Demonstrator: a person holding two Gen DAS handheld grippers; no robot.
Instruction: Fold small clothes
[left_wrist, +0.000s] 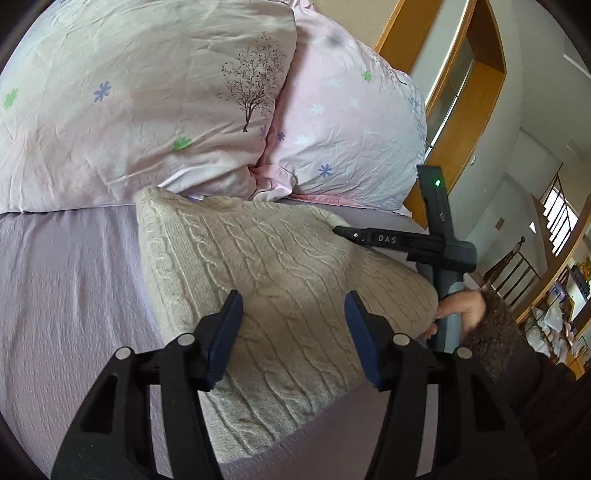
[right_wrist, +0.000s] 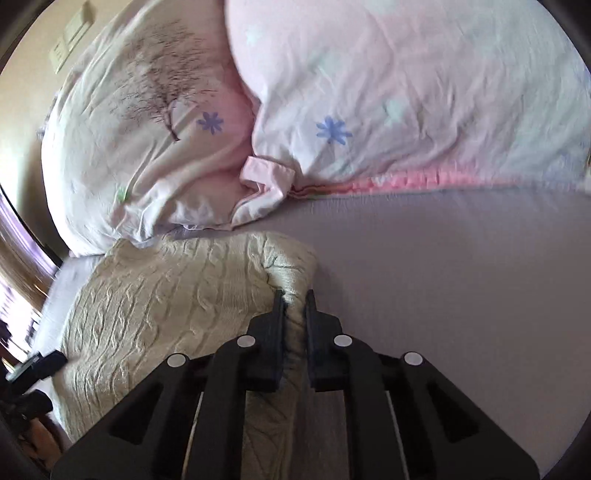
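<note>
A cream cable-knit sweater (left_wrist: 258, 258) lies folded on the lilac bed sheet (left_wrist: 66, 295). My left gripper (left_wrist: 293, 308) is open, its blue-padded jaws spread just above the sweater's near part, holding nothing. My right gripper (right_wrist: 295, 299) is shut on the sweater's (right_wrist: 166, 302) right edge, with a fold of knit pinched between its jaws. In the left wrist view the right gripper (left_wrist: 338, 229) reaches in from the right at the sweater's far corner, held by a hand (left_wrist: 461, 310).
Two pink flower-print pillows (left_wrist: 140, 103) (left_wrist: 343, 122) lie against the sweater's far edge; they also show in the right wrist view (right_wrist: 406, 92). A wooden headboard (left_wrist: 447, 48) stands beyond. Bare sheet (right_wrist: 443, 295) spreads right of the sweater. A stair railing (left_wrist: 517, 273) is at right.
</note>
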